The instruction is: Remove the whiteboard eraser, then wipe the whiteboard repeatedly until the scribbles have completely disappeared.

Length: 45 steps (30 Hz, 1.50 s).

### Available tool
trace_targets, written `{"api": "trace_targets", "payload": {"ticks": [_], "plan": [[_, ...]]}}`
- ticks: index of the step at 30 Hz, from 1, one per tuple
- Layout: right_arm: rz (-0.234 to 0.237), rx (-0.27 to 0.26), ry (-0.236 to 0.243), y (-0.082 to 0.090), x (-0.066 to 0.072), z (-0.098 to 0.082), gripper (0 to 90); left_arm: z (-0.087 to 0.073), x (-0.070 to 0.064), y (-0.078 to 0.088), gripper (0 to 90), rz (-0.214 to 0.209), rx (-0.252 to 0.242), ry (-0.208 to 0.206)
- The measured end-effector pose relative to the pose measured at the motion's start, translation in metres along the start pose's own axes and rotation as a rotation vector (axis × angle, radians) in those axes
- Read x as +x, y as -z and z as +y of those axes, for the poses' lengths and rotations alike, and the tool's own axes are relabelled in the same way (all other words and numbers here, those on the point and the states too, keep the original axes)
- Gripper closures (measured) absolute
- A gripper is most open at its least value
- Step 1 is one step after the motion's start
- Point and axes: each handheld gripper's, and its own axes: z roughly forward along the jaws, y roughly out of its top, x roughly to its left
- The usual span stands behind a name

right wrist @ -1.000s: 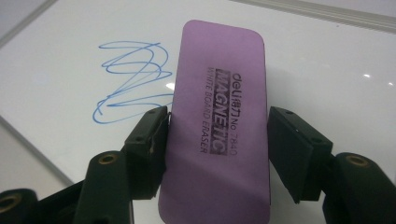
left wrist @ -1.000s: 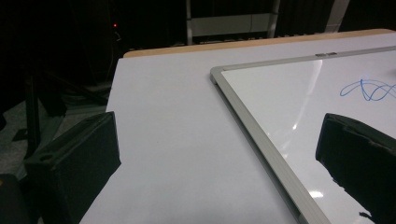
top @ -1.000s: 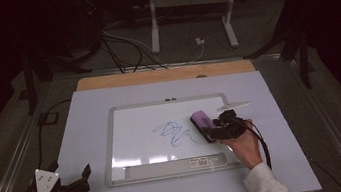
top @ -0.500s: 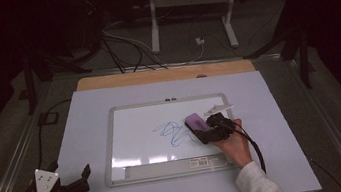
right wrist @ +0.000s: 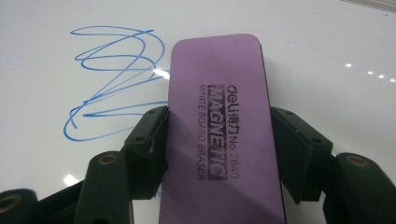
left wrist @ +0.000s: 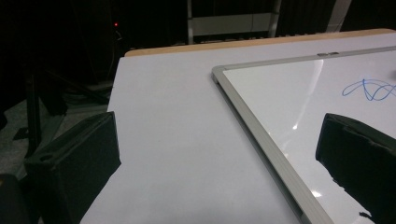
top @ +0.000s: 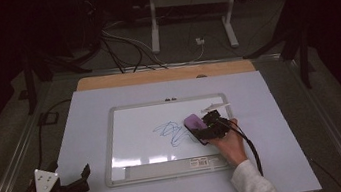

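At seven o'clock on the table, the left gripper rests released, jaws wide, just off the whiteboard corner. Farther in, toward four o'clock on the board, the right gripper clenches a purple eraser flat beside the blue scribble.
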Motion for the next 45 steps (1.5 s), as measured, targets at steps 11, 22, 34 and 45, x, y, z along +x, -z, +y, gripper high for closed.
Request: {"api": "trace_targets", "payload": {"ticks": [11, 22, 34, 45], "plan": [[0.005, 0.010, 0.027, -0.001, 0.010, 0.000, 41.0, 0.000, -0.001, 0.000, 0.5, 0.001, 0.003, -0.005], [0.010, 0.011, 0.026, -0.001, 0.010, 0.000, 41.0, 0.000, -0.001, -0.001, 0.5, 0.000, 0.004, -0.008], [0.026, 0.014, 0.042, -0.001, 0.016, -0.002, 41.0, 0.000, -0.001, -0.001, 0.5, 0.001, 0.007, -0.006], [0.002, 0.029, 0.030, 0.000, 0.020, 0.000, 41.2, 0.000, 0.000, 0.000, 0.5, 0.005, 0.003, -0.001]]}}
